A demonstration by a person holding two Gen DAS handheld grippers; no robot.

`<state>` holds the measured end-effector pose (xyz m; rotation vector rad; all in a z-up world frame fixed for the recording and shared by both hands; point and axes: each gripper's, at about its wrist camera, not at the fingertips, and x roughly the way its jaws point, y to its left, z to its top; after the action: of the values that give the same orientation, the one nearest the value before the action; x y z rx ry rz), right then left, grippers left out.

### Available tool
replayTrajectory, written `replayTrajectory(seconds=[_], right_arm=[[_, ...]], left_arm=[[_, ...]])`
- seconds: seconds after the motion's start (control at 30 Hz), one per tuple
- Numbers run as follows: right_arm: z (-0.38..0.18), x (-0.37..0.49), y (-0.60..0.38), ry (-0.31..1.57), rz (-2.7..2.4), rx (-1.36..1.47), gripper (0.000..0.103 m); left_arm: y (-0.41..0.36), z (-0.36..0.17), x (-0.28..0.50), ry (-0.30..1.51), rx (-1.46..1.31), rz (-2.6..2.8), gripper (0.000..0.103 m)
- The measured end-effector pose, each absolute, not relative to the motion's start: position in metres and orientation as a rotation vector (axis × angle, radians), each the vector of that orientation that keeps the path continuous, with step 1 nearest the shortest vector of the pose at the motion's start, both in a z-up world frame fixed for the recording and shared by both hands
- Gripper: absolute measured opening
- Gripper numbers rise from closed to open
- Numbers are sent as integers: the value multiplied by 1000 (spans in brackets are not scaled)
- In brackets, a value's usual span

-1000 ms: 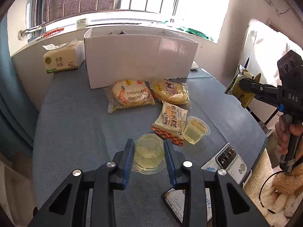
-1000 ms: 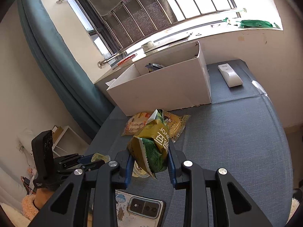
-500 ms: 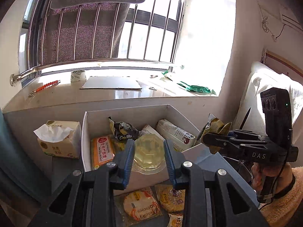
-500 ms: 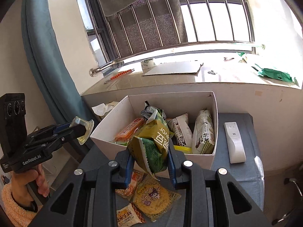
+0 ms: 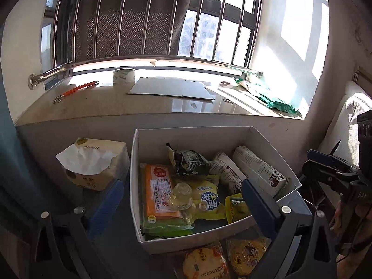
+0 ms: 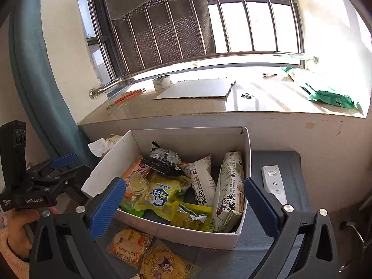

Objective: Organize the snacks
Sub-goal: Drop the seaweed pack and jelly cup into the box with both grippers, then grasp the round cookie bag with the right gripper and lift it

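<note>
Snacks (image 6: pixel 162 193): crinkly foil packets | box (image 6: pixel 190 234): white rectangular cardboard

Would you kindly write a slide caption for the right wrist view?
Open right gripper above a white box of snacks, jelly cup inside.

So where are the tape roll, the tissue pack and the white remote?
Tape roll (image 5: pixel 124 76), left wrist view, on its side wall.
Tissue pack (image 5: pixel 102 162), left wrist view, on its front face.
White remote (image 6: pixel 274 183), right wrist view, mid-body.
</note>
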<state>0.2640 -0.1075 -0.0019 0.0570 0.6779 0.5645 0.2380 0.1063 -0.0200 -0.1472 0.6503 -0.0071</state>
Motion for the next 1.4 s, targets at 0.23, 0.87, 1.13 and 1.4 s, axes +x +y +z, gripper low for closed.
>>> replayTrajectory(seconds=[0.23, 0.87, 1.13, 1.4], right_arm=[[5, 218, -125, 633, 616, 82, 103], [-91, 99, -137, 765, 611, 27, 103], [-112, 115, -120, 851, 576, -17, 103], [-124, 153, -76, 898, 563, -121, 103]], left_arm=[[98, -14, 186, 617, -126, -23, 103], [51, -83, 59, 701, -202, -78, 103], [46, -98, 53, 755, -198, -78, 103], [49, -99, 53, 760, -210, -77, 103]])
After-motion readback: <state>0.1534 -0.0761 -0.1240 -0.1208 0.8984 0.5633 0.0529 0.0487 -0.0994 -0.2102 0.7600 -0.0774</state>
